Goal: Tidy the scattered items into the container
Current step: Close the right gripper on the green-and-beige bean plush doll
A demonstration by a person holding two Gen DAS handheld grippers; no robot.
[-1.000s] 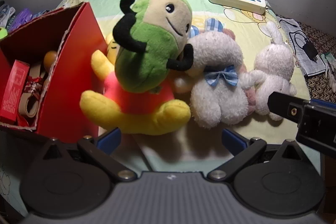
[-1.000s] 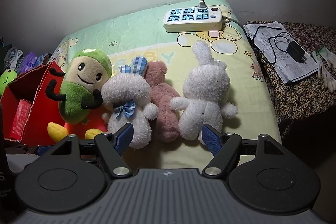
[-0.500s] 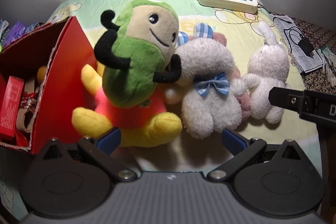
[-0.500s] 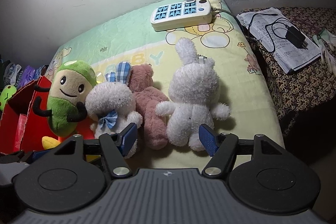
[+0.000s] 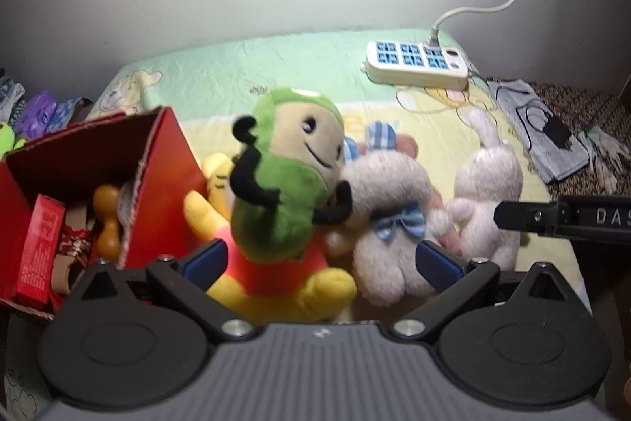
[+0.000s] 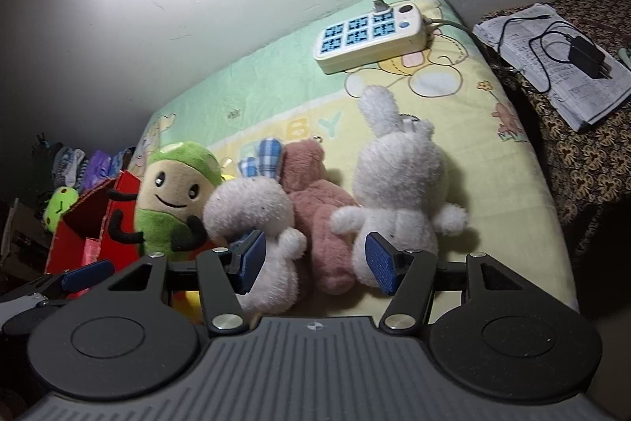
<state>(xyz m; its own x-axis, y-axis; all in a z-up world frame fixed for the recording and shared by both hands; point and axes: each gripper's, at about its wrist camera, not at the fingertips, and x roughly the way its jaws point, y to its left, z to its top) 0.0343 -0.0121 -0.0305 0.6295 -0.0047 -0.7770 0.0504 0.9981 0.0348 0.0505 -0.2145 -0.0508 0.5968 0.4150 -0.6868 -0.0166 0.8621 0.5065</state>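
A red cardboard box stands open at the left of the bed. Beside it a green plush leans on a yellow bear in a red shirt. My left gripper is open, and the bear's lower body lies between its fingers without either pad pressing on it. To the right lie a white plush with a blue bow, a pink bear and a white rabbit. My right gripper is closing, its jaws still apart around the pink bear's lower body.
A white power strip with its cord lies at the back of the bed. Papers with a black charger rest on a patterned side table to the right. Socks and small items pile up behind the box, which holds several things.
The left gripper rose and tilted up, so the plush toys sit lower in its view. The right gripper shifted from the rabbit toward the pink bear, and its jaws narrowed.
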